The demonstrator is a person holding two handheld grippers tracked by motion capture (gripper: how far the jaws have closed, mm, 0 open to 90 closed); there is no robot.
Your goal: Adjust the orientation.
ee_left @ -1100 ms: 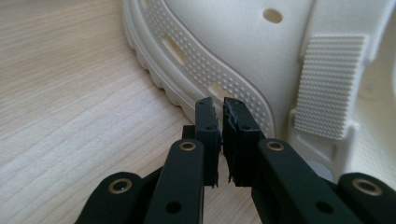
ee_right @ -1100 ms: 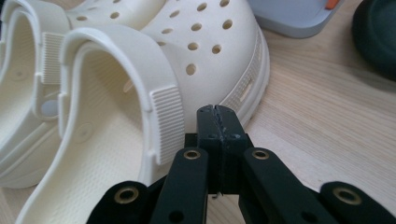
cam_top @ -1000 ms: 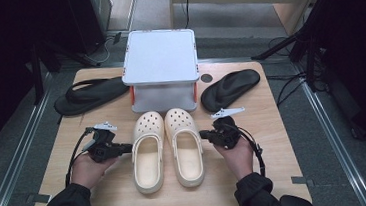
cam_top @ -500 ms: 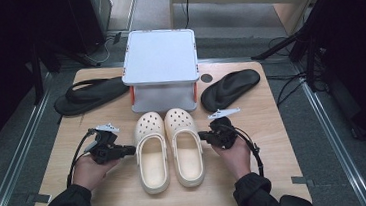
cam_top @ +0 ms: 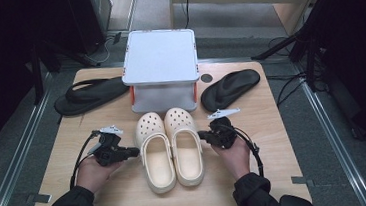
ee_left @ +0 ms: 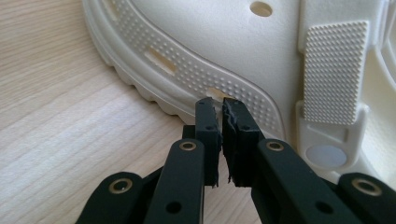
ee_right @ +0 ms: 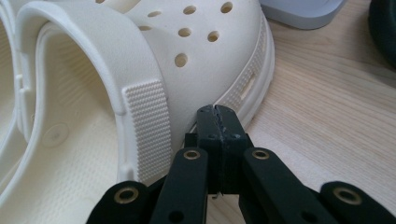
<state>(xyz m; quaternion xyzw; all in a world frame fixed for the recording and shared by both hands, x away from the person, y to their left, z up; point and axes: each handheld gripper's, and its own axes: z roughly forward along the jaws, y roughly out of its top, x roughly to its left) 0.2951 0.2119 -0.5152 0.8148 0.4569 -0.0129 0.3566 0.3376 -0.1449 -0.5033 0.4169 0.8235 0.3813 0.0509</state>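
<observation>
Two cream clogs lie side by side mid-table, toes toward the box. My left gripper [cam_top: 132, 151] points right, its tips at the outer side of the left clog [cam_top: 156, 155]. In the left gripper view its jaws [ee_left: 219, 105] are shut with nothing between them, touching the dotted sole rim of that clog [ee_left: 233, 46]. My right gripper [cam_top: 203, 135] points left at the right clog [cam_top: 185, 143]. In the right gripper view it [ee_right: 218, 112] is shut and empty, pressed against the side of this clog [ee_right: 140, 56] by its strap.
A grey-lidded box [cam_top: 160, 54] stands just beyond the clogs' toes. One black flip-flop [cam_top: 90, 95] lies at the back left, another [cam_top: 230, 88] at the back right. The wooden table [cam_top: 277, 165] has bare room on both sides and near the front edge.
My left gripper and the left clog have shifted slightly to the right, bringing the clog closer against the right one. The right gripper has stayed put.
</observation>
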